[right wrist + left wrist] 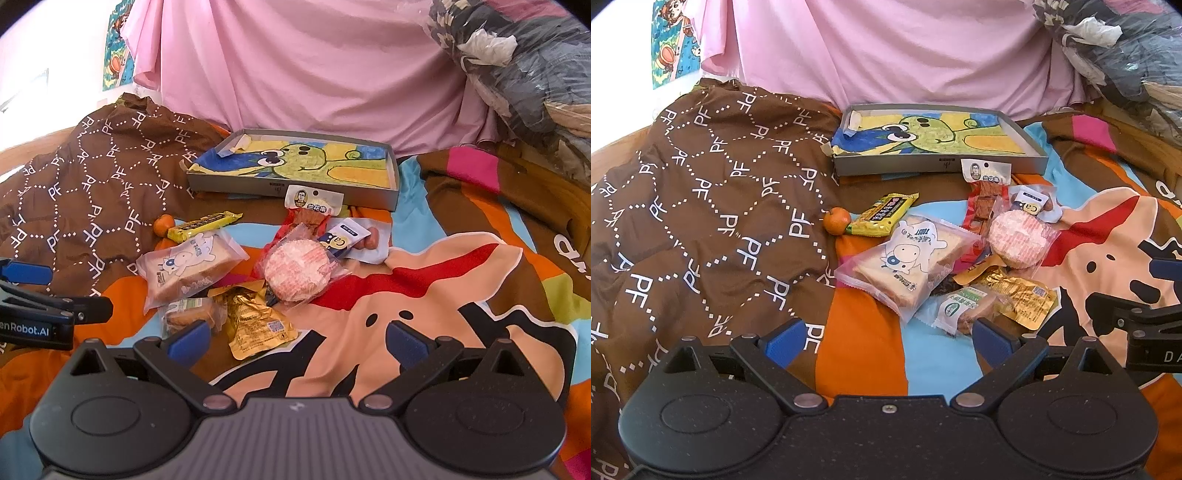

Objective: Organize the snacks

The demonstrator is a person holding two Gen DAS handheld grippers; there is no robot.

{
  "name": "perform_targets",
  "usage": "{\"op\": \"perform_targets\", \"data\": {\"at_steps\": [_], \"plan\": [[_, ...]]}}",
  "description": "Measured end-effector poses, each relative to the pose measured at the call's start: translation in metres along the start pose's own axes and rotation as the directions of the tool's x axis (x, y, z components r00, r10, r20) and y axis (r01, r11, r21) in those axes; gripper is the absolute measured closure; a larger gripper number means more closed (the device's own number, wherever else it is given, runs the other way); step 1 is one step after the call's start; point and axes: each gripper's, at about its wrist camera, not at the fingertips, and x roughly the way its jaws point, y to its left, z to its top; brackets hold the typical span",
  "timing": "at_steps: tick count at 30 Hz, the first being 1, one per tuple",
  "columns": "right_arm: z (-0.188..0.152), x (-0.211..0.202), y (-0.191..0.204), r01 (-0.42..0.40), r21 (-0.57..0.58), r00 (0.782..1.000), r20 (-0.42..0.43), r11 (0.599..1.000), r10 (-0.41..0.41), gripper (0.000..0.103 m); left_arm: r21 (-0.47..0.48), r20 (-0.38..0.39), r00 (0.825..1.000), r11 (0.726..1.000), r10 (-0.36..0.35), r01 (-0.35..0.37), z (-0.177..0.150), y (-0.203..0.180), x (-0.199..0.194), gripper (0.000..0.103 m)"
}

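A pile of wrapped snacks lies on a colourful bedspread: a toast pack (905,262) (188,267), a yellow bar (882,214) (203,226), a small orange (836,220) (163,224), a round pink cake (1019,238) (297,271), a gold pouch (1021,301) (256,325), a small biscuit pack (964,306) (188,314), a red snack pack (984,192) (310,210) and a sausage pack (1032,205) (347,238). Behind them sits a shallow grey box (938,166) (295,192) lined with a cartoon drawing. My left gripper (888,338) is open just short of the pile. My right gripper (297,343) is open, near the gold pouch.
A brown "PF" patterned cloth (701,206) (92,192) is bunched on the left. A pink sheet (886,48) (314,66) hangs behind the box. A plastic-wrapped bundle (1126,55) (524,66) sits at the back right. Each gripper shows at the edge of the other's view.
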Motion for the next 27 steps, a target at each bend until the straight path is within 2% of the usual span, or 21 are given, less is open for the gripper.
{"op": "perform_targets", "data": {"at_steps": [8,15,21,27], "plan": [[-0.001,0.003,-0.001,-0.004,-0.005,1.0,-0.024,1.0,0.004,0.0,-0.015,-0.028,1.0,1.0,-0.006,0.006,0.0,0.003,0.005,0.006],[-0.002,0.016,0.005,0.007,-0.057,0.996,-0.093,0.998,-0.012,0.0,-0.09,-0.085,0.996,0.996,-0.031,0.023,0.001,0.013,0.015,0.006],[0.003,0.031,0.014,-0.051,-0.09,0.985,-0.167,0.995,0.035,0.0,-0.11,-0.11,0.994,0.994,-0.031,0.018,0.003,0.021,0.023,0.006],[0.011,0.043,0.018,-0.085,-0.075,0.975,-0.212,0.994,0.067,0.0,-0.095,-0.103,0.995,0.995,-0.003,-0.007,0.015,0.028,0.028,0.006]]}}
